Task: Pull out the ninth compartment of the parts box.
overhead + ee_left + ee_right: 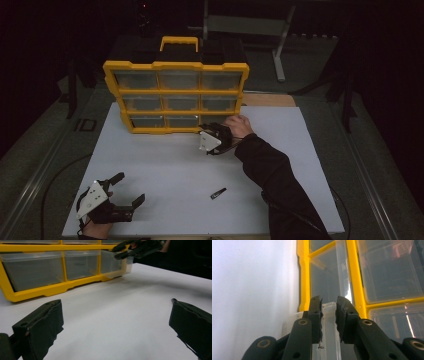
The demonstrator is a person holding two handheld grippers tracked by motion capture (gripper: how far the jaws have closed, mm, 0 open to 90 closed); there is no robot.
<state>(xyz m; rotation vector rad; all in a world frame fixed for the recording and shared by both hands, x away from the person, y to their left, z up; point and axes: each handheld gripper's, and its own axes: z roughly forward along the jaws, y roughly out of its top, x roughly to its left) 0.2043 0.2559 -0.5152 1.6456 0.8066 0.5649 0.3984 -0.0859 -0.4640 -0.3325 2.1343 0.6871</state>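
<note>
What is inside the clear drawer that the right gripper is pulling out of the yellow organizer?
Through the clear drawer walls nothing is visible inside; the right gripper covers part of its front, so a small item there could be hidden.

One yellow organiser (176, 95) is counted, with nine clear drawers in three rows of three; one drawer (329, 325) is partly drawn out at the right gripper (212, 134). Two grippers are counted. One small dark item (218, 193) is noted between them.
</note>
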